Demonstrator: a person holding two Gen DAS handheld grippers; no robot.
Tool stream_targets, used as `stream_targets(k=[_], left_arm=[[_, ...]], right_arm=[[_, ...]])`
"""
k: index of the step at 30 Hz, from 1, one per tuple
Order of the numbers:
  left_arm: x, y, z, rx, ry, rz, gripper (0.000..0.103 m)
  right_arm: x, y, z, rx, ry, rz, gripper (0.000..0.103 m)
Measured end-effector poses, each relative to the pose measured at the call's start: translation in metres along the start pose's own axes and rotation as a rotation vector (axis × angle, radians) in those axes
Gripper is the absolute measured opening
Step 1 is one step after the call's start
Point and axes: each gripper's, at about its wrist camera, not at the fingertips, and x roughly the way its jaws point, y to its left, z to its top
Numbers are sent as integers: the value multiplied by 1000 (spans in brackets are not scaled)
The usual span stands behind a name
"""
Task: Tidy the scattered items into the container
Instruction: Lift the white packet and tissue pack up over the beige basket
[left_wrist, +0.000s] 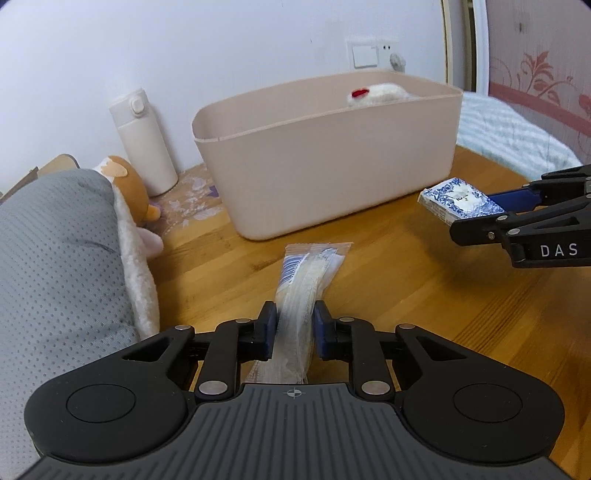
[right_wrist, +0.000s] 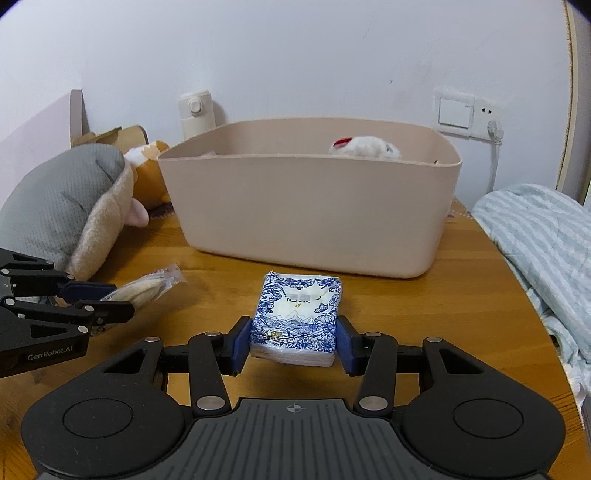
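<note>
Left gripper closed on a long clear plastic packet, pads pressing its narrow sides, far end sticking out forward above the wooden table. Right gripper clamped on a blue-and-white tissue pack, held by its two short sides, also clear of the table. Beige container just ahead of both, upright, with a white plush toy already inside. Possible trouble: thin glossy film slipping between the pads, because the packet is soft and held near one end only, so the free end may droop and catch on the container rim. Tissue pack squashy under its wrapper, so a loose hold could let it twist or drop before the rim. Two grippers close together over one opening, so a bump between them likely if both go in at once. Container smooth matte plastic with rounded corners. Beside it on the left a grey dotted-fabric cushion with fleecy edge, an orange plush toy, and a cream bottle, smooth and cylindrical.
</note>
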Motion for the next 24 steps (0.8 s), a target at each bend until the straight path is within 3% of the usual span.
stream_targets(k=[14,24], left_arm=[[-36,5,27,-69,-103,-31,21],[-56,18,58,-110,-179,-5,21]], right_arm=[[-35,-4,27,11,-111,23,44],[-46,-5,54,0,-172,23,44]])
